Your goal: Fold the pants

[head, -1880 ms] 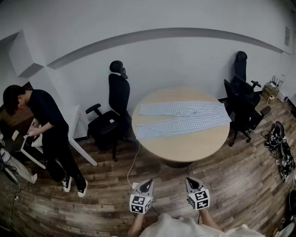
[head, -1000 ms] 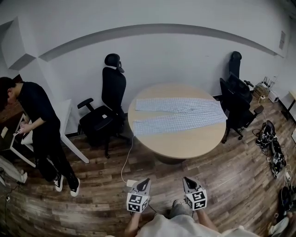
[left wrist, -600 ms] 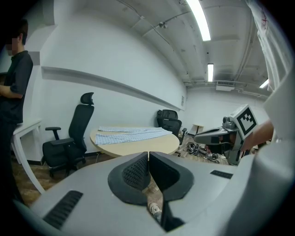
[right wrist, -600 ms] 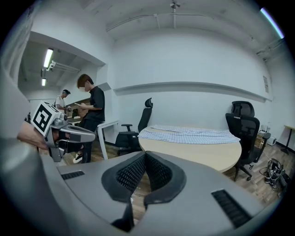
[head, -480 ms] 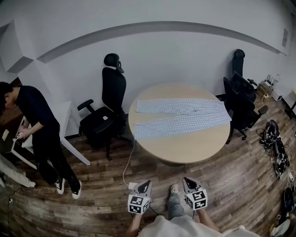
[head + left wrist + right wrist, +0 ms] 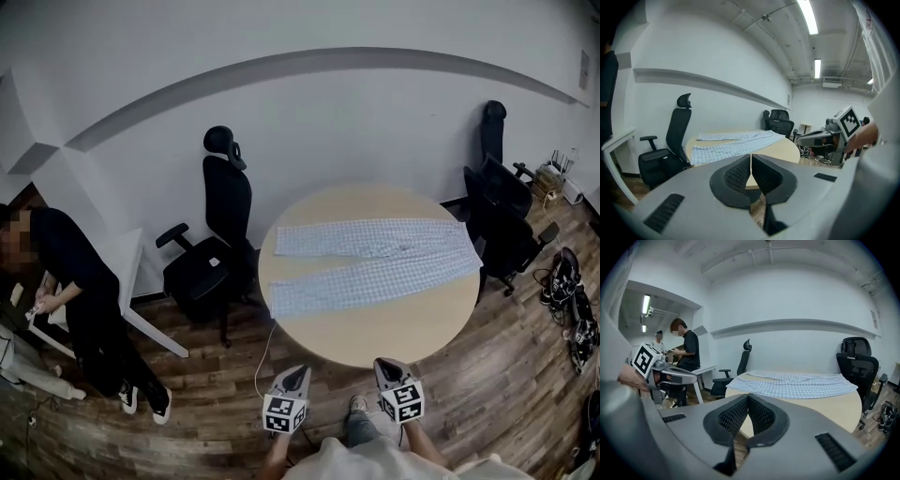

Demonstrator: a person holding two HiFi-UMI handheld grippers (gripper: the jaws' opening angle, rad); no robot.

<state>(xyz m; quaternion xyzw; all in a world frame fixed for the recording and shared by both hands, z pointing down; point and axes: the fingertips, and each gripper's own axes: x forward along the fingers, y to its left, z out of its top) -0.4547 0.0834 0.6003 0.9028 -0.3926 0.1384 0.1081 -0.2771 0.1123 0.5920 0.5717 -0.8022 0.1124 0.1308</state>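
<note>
Light blue checked pants (image 6: pixel 370 258) lie spread flat on a round wooden table (image 6: pixel 375 323), legs pointing left, waist at the right. They also show in the left gripper view as pants (image 6: pixel 733 143) and in the right gripper view as pants (image 6: pixel 801 383). My left gripper (image 6: pixel 298 373) and right gripper (image 6: pixel 384 366) hang side by side over the floor, short of the table's near edge. Both are shut with nothing between the pads, as seen at the left gripper (image 6: pixel 751 161) and right gripper (image 6: pixel 748 401).
A black office chair (image 6: pixel 211 258) stands left of the table, two more chairs (image 6: pixel 502 211) at its right. A person in black (image 6: pixel 80 300) bends over a white desk (image 6: pixel 131 281) at far left. A white cable (image 6: pixel 265 352) runs across the wooden floor. Shoes and cables (image 6: pixel 572 305) lie at right.
I have walked toward the table: it and the pants have come nearer and lower in the head view. Both grippers kept their places side by side and stayed shut.
</note>
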